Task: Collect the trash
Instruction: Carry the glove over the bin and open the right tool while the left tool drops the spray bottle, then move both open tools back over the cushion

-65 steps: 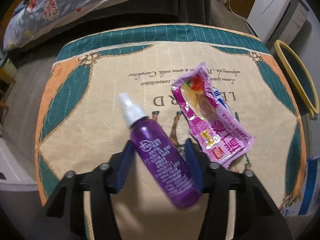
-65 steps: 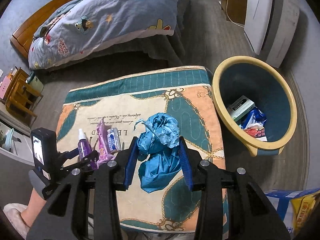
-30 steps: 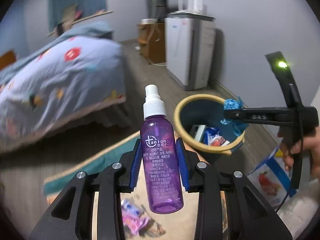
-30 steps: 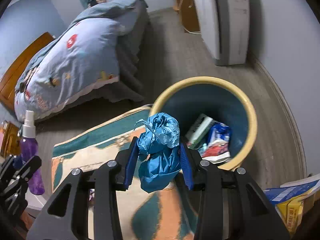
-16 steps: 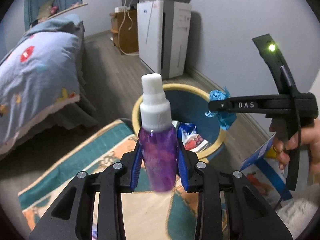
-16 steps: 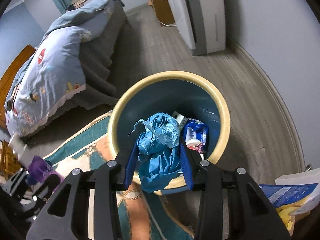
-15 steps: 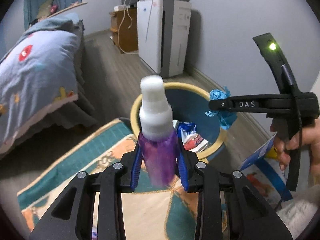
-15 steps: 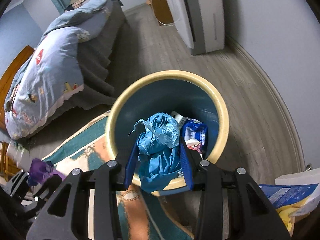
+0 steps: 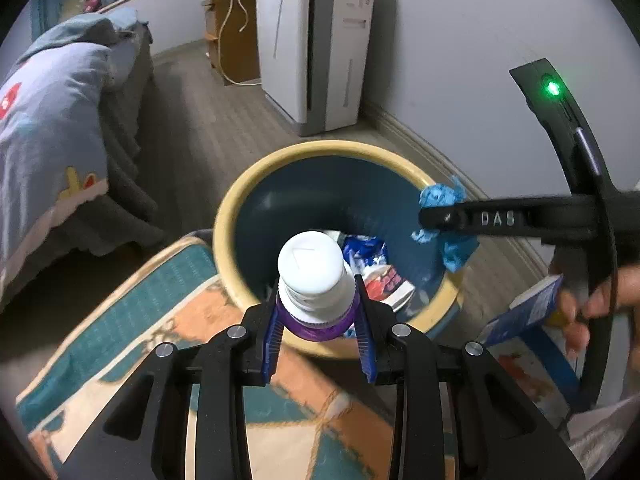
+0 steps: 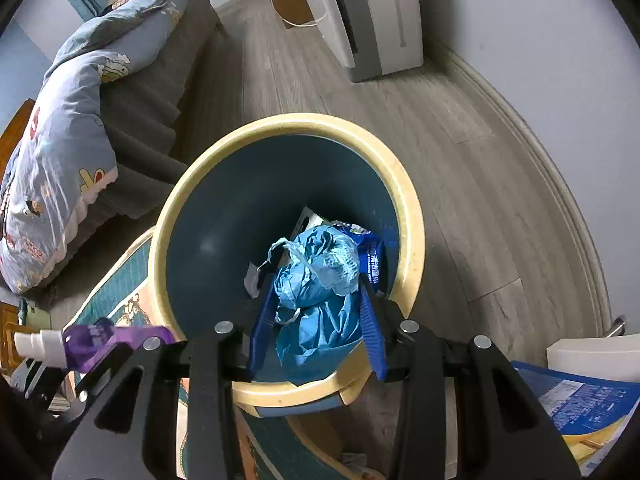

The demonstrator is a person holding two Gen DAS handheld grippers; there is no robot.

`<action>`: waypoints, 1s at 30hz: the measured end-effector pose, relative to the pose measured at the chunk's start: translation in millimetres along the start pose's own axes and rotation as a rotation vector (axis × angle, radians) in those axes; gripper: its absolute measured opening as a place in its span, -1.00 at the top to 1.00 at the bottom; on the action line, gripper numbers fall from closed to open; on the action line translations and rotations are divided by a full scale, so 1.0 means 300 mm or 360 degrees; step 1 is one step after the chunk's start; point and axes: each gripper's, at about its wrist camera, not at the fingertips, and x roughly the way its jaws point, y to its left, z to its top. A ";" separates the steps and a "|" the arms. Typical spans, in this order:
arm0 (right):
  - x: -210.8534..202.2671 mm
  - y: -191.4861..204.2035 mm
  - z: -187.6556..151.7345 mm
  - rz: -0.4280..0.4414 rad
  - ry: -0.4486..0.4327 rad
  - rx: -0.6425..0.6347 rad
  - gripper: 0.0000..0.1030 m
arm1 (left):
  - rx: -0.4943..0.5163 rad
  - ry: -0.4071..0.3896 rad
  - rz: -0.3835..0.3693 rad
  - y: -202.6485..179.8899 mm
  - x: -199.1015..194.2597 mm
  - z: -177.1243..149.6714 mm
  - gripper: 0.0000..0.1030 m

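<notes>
My left gripper point(image 9: 319, 322) is shut on a purple spray bottle point(image 9: 314, 270) with a white cap, which points at the camera, over the near rim of the bin. The bin point(image 9: 256, 176) is blue inside with a cream rim and holds wrappers point(image 9: 380, 276). My right gripper point(image 10: 317, 314) is shut on a crumpled blue bag point(image 10: 316, 276) directly above the bin's point(image 10: 280, 124) opening. In the left wrist view the right gripper point(image 9: 436, 220) reaches in from the right with the blue bag point(image 9: 452, 240) over the bin's right rim. The bottle point(image 10: 96, 338) shows at the lower left of the right wrist view.
A teal and orange quilted cushion point(image 9: 168, 320) lies beside the bin. A bed with a blue duvet point(image 9: 44, 120) is on the left, a white appliance point(image 9: 316, 44) stands against the wall. A blue box point(image 10: 580, 400) and a person's hand point(image 9: 592, 300) are at right.
Both grippers have come down and closer over the bin. The bottle has tipped so its cap faces the camera. The blue bag now hangs over the bin's opening.
</notes>
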 end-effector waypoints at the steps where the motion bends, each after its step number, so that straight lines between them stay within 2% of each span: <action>1: 0.004 0.000 0.001 0.0009 0.0003 0.0003 0.24 | 0.0002 0.0002 -0.0003 -0.005 0.015 0.003 0.35; 8: -0.011 0.000 0.018 0.0099 -0.0084 0.0057 0.18 | 0.0004 -0.0029 -0.0008 -0.006 0.083 0.013 0.35; 9: -0.017 0.001 0.021 0.0116 -0.0101 0.0059 0.09 | -0.0007 -0.0048 -0.0004 0.000 0.083 0.015 0.35; 10: -0.023 0.002 0.022 0.0124 -0.0117 0.0057 -0.11 | -0.0023 -0.0064 -0.0001 0.006 0.081 0.016 0.35; 11: -0.031 0.004 0.023 0.0122 -0.0137 0.0054 -0.21 | -0.0041 -0.0076 -0.0006 0.011 0.078 0.017 0.26; 12: -0.037 0.004 0.024 0.0116 -0.0153 0.0054 -0.37 | -0.0064 -0.0084 -0.0019 0.018 0.074 0.018 0.04; 14: -0.044 -0.001 0.024 0.0109 -0.0166 0.0069 -0.50 | -0.0083 -0.0108 -0.0010 0.024 0.061 0.020 -0.34; 16: -0.045 -0.006 0.028 0.0111 -0.0164 0.0088 -0.71 | -0.0088 -0.0134 -0.0021 0.025 0.045 0.018 -0.44; 19: -0.055 -0.010 0.031 0.0093 -0.0174 0.0107 -0.89 | -0.0101 -0.0137 0.0008 0.029 0.028 0.010 -0.75; 21: -0.059 -0.001 0.033 0.0083 -0.0172 0.0100 -0.89 | -0.0115 -0.0146 0.0044 0.033 0.015 0.005 -0.85; 26: -0.079 0.037 0.031 0.0068 -0.0157 0.0061 -0.89 | -0.0169 -0.0118 0.0101 0.065 -0.036 -0.013 -0.86; 30: -0.117 0.081 0.024 0.0065 -0.0190 0.0021 -0.89 | -0.0196 -0.0120 0.0149 0.104 -0.136 -0.032 -0.86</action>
